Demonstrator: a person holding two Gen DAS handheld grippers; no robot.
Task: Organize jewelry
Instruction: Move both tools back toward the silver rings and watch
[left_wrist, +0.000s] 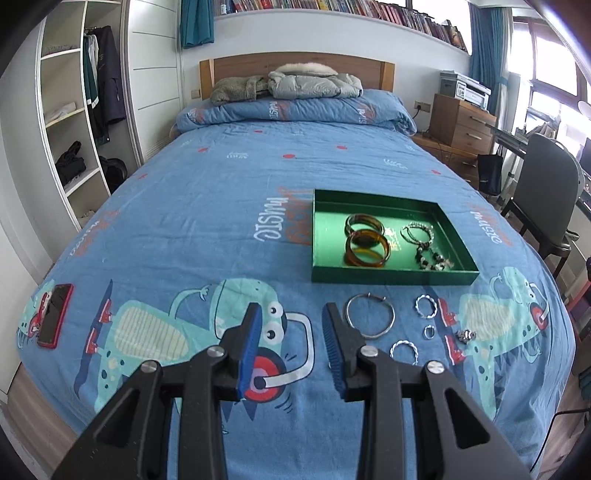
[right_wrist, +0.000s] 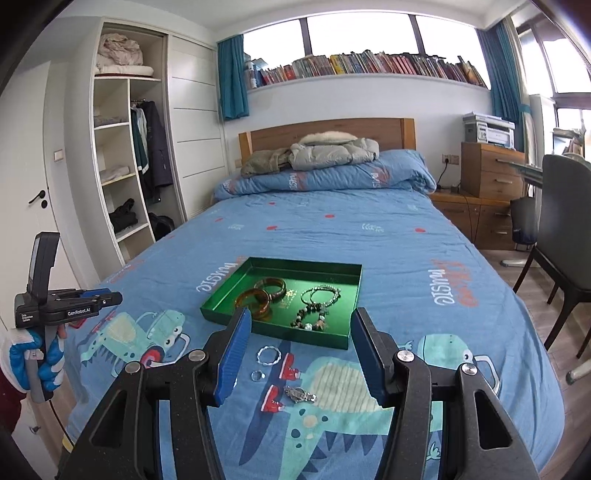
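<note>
Phone (left_wrist: 54, 315): red-cased, lying flat on the bed's blue dinosaur cover (left_wrist: 207, 206) at the far left of the left wrist view, well apart from the jewelry.
Left hand (right_wrist: 35, 360): in a blue-and-white glove, gripping the handle of the left gripper at the left edge of the right wrist view.
Left gripper (left_wrist: 291, 345): held above the near end of the bed; jaws apart with only the dinosaur print between the blue pads, nothing held.
Large silver bangle (left_wrist: 370, 320): flat on the cover just right of the left gripper's right finger, in front of the tray.
Twisted silver rings: one (left_wrist: 403, 352) near the bangle's lower right, another (left_wrist: 426, 306) closer to the tray.
Small plain ring (left_wrist: 429, 331): lies between the two twisted rings.
Ornate silver piece (left_wrist: 466, 335): furthest right of the loose items, on the dinosaur print.
Green tray (left_wrist: 391, 276): sits on the cover just beyond the loose pieces.
Amber bangles (left_wrist: 366, 242): two, overlapping, in the tray's left half.
Beaded bracelets (left_wrist: 424, 242): heaped in the tray's right half, some pale, some dark.
Right gripper (right_wrist: 301, 354): above the near end of the bed; jaws wide apart and empty, framing a twisted ring, the small ring and the ornate piece on the cover below.
</note>
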